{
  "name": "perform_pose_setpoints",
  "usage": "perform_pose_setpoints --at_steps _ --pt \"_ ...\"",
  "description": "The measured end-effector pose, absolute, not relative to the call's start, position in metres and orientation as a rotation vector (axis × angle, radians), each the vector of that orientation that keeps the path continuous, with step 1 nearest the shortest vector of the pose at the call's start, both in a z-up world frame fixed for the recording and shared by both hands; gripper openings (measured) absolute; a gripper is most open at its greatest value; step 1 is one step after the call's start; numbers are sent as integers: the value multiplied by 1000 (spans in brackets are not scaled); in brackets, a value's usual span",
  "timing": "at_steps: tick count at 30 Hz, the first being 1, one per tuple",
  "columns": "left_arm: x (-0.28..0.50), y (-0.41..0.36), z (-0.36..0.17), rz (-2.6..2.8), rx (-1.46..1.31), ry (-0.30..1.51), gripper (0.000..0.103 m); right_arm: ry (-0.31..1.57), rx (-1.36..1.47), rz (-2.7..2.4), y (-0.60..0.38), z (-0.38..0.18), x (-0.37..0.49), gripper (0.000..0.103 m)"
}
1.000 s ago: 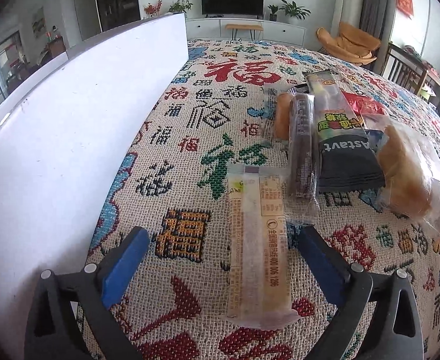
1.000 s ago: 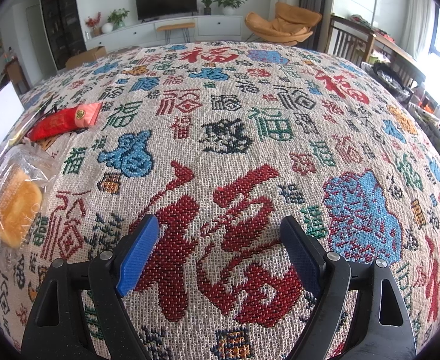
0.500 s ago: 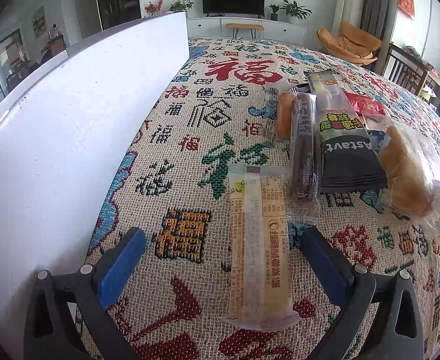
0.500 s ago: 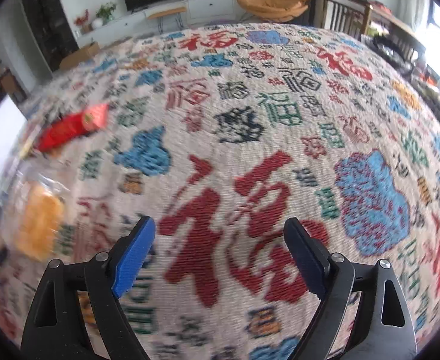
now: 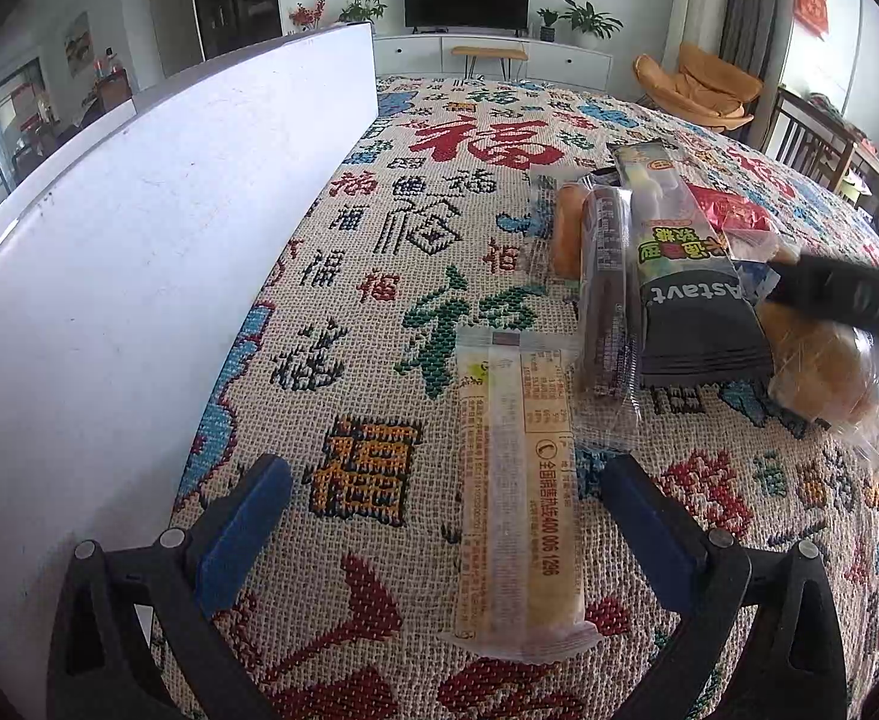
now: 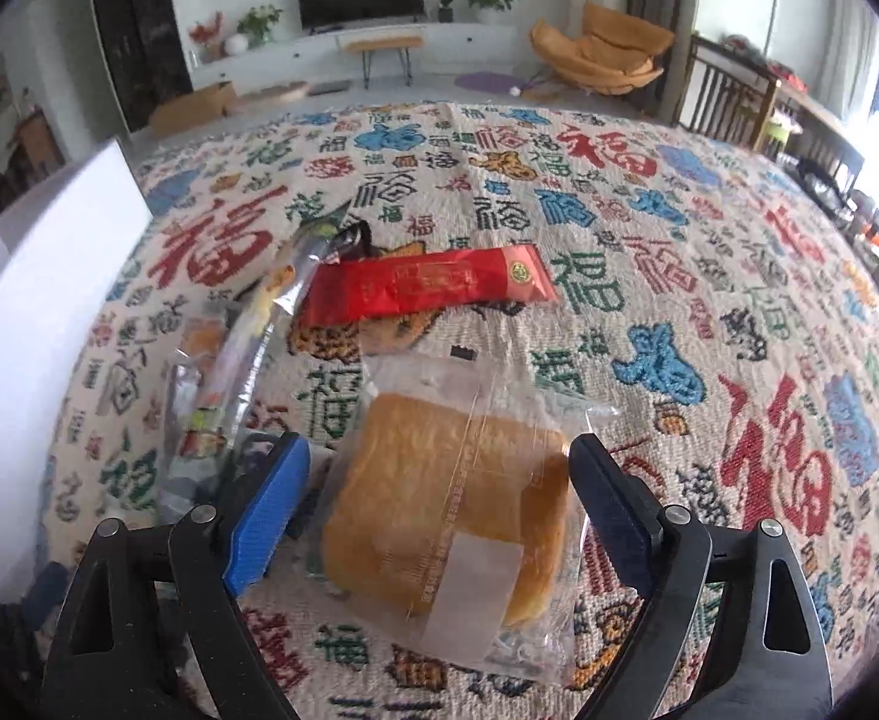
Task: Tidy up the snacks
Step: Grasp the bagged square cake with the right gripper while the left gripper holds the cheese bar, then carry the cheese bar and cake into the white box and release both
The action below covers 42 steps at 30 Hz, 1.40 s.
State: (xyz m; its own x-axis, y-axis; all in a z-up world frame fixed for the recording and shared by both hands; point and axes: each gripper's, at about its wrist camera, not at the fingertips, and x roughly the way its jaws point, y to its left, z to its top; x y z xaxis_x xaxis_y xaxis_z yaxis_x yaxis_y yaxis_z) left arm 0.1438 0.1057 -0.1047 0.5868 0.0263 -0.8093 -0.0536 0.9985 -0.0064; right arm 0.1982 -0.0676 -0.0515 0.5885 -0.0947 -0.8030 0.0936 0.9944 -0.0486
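Two grippers, both spread and holding nothing. From the left wrist, the left gripper (image 5: 439, 516) hovers as it did a second ago, with the pale bar (image 5: 517, 498) lying lengthwise between its fingers, nearer the right one, untouched; the white box (image 5: 139, 252) stands to the left of the bar, and beyond the bar on the right lie the dark stick (image 5: 604, 294), the black pack (image 5: 688, 300) and the bun (image 5: 823, 372). New here is the right gripper's dark finger (image 5: 847, 300), now reaching in over the bun. From the right wrist, the right gripper (image 6: 439, 510) has swung off bare cloth (image 6: 709, 276) and now straddles the bun (image 6: 445, 504), fingers wide on either side, not yet pinching it; the red packet (image 6: 427, 288) lies beyond the bun, the black pack (image 6: 247, 360) to its left. I judge the bun is the next snack to be picked, probably for the box.
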Motion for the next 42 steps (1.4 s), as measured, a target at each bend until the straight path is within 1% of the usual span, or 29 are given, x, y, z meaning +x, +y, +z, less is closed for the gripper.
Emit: perform_pose_setpoints --at_steps 3,5,7,9,11,12,13,14,15,16,17,18,19,22,25,29,32,35,39,42 --pt "144 106 -105 47 -31 943 103 917 -68 -124 -66 -63 193 91" --pt "144 105 -105 47 -30 943 103 940 -33 -131 -79 -72 194 91" --pt "144 106 -104 47 -31 943 103 1000 32 -128 -93 -86 195 90" --pt "144 106 -105 47 -30 944 103 961 77 -95 -102 -89 190 91" --pt "144 106 -105 46 -31 943 103 955 40 -55 -98 -89 187 91" --pt "144 106 -105 46 -31 944 103 954 38 -35 -100 -88 185 88" --pt "144 106 -105 42 -32 943 102 949 52 -18 -103 -87 182 88" --pt "143 106 -104 33 -32 946 102 939 82 -1 -109 -83 178 83" --pt "143 106 -103 24 -27 950 97 931 112 15 -114 -80 173 76" --pt "140 106 -101 15 -22 948 87 924 138 25 -120 -77 168 75" --pt "136 105 -99 9 -19 941 80 917 166 35 -127 -73 161 74" --pt "132 105 -97 3 -17 934 59 908 197 48 -135 -69 154 74" --pt "128 104 -94 -10 -17 934 29 901 224 59 -142 -66 147 74" --pt "122 105 -86 -83 -98 958 28 874 289 83 -159 -53 128 74" --pt "111 104 -70 -154 -186 936 28 843 327 104 -166 -39 117 74" --pt "100 106 -32 -245 -302 884 28 797 368 142 -164 -13 111 74" --pt "91 122 0 -278 -384 832 28 756 354 216 -146 17 113 74" --pt "79 155 34 -264 -452 776 28 720 337 321 -116 49 114 74" --pt "61 223 77 -148 -482 691 28 699 327 511 -57 93 121 74" --pt "50 276 92 -2 -463 660 28 698 307 675 4 121 126 74"
